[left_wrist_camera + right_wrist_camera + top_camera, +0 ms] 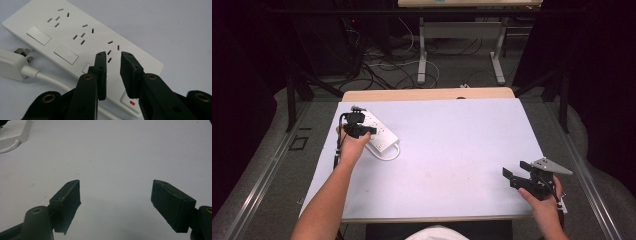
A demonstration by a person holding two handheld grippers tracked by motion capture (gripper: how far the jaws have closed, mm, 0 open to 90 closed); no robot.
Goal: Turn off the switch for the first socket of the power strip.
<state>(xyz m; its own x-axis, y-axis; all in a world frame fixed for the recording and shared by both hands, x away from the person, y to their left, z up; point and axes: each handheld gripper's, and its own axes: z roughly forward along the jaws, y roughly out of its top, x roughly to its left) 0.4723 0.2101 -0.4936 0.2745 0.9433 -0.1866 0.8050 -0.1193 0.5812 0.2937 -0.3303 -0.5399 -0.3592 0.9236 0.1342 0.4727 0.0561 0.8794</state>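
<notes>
Left tongs (112, 56) hiding power strip's (75, 37) switch

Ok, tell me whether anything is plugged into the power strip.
Nothing plugged in: the power strip has every visible socket bare, and its own plug lies loose on the table beside it.

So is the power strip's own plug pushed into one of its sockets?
No: in the left gripper view the plug lies on the table beside the power strip, prongs bare.
</notes>
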